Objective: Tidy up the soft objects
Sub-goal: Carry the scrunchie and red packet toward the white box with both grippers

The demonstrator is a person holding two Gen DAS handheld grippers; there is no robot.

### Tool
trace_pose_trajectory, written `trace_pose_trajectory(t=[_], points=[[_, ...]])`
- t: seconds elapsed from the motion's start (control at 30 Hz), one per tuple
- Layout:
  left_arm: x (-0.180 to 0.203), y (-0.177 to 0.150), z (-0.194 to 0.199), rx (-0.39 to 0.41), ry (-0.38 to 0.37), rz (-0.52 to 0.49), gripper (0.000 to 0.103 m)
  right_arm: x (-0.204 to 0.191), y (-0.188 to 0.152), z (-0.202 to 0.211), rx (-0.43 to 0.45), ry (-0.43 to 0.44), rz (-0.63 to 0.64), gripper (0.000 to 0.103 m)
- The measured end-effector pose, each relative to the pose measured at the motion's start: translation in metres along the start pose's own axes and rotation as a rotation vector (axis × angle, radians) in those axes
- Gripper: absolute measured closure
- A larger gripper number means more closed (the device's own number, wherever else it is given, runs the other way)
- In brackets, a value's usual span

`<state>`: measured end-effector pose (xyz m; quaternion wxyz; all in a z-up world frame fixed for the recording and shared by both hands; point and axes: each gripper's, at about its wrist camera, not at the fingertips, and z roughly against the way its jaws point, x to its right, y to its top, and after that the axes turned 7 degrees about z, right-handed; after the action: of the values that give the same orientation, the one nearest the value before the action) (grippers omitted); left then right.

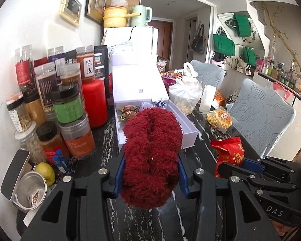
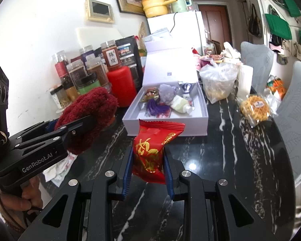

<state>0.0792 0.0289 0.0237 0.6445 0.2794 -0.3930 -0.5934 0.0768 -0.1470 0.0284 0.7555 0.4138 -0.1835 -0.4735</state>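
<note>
My left gripper [image 1: 150, 170] is shut on a fluffy dark red cloth [image 1: 151, 152], held above the black marble table just short of the open white box [image 1: 187, 129]. The cloth also shows in the right wrist view [image 2: 88, 116], at the left. My right gripper [image 2: 147, 160] is shut on a red snack packet with gold print [image 2: 152, 148], held in front of the white box [image 2: 166, 127]. The packet shows in the left wrist view [image 1: 228, 152] too. The box holds a purple tassel [image 2: 156, 108], a pale green tube [image 2: 180, 104] and wrapped sweets.
Jars and a red bottle [image 1: 94, 102] crowd the left wall side. A clear bag [image 2: 217, 84], a wrapped waffle [image 2: 254, 106] and a white cup stand right of the box. Grey chairs [image 1: 258, 116] line the table's right edge. A tin and a lemon [image 1: 46, 172] sit front left.
</note>
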Motion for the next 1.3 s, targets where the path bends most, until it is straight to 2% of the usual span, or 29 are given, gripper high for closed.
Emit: trace_pose_trajectory(t=[0.3, 0.57, 0.87, 1.3], points=[[0.013, 0.023, 0.006, 0.041, -0.039, -0.016, 0.060, 0.001, 0.022, 0.019, 0.061, 0.000, 0.023, 0.075], [0.021, 0.048, -0.001, 0.074, -0.059, -0.030, 0.060, 0.006, 0.046, 0.019, 0.093, -0.003, 0.051, 0.075], [0.026, 0.077, -0.020, 0.103, -0.054, -0.048, 0.060, 0.018, 0.079, 0.006, 0.120, 0.013, 0.082, 0.075], [0.025, 0.116, -0.076, 0.083, -0.059, -0.066, 0.060, 0.050, 0.124, -0.043, 0.104, 0.011, 0.092, 0.075]])
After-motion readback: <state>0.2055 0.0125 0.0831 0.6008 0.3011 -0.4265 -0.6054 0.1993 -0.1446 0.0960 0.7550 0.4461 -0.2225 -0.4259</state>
